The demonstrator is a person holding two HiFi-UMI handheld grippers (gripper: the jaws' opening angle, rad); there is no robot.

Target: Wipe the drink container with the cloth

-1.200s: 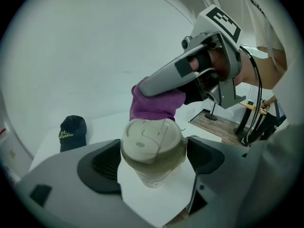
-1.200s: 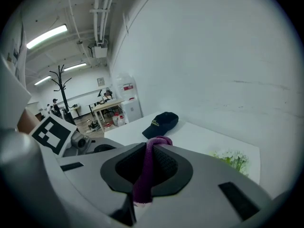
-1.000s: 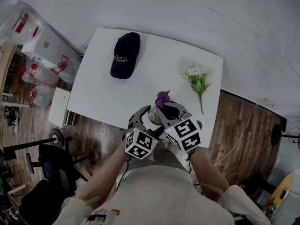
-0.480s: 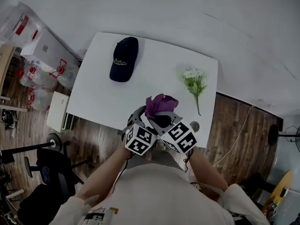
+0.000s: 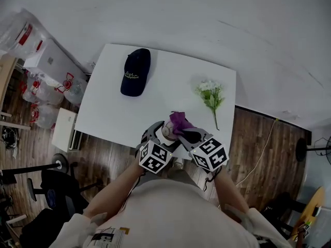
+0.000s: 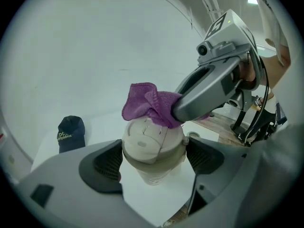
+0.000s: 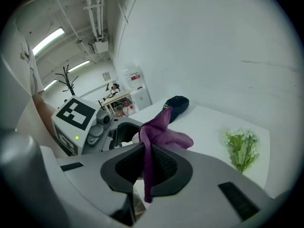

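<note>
Near the front edge of the flat white table (image 5: 111, 105), two grey tools meet over a cup. The left gripper (image 6: 152, 161) has its two dark, bumpy pads squeezed tight on the drink container (image 6: 151, 144), one pad on each side. The container is a round, pale cup with a smooth lid that curves up like a little hill, and its lower part looks cloudy and see-through. The right gripper (image 7: 145, 167) is pinched shut on the cloth (image 7: 159, 134), so a thin strip of it hangs down between the ribbed pads. The cloth is purple, soft and fuzzy, and it is all bunched up in folds. Seen from the left gripper view, the cloth (image 6: 148, 103) lies right on top of the lid, and the smooth rounded nose of the right gripper (image 6: 213, 87) is on its right side. From the head view, the cloth (image 5: 179, 122) sits between the two cubes with black and white squares. At the far left of the table lies a dark blue cap (image 5: 136, 72) with a round top and small pale letters. At the far right lies a bunch of flowers (image 5: 211, 93), white and fluffy, with thin green stems. Brown wood floor (image 5: 258, 143) shows beside the table
</note>
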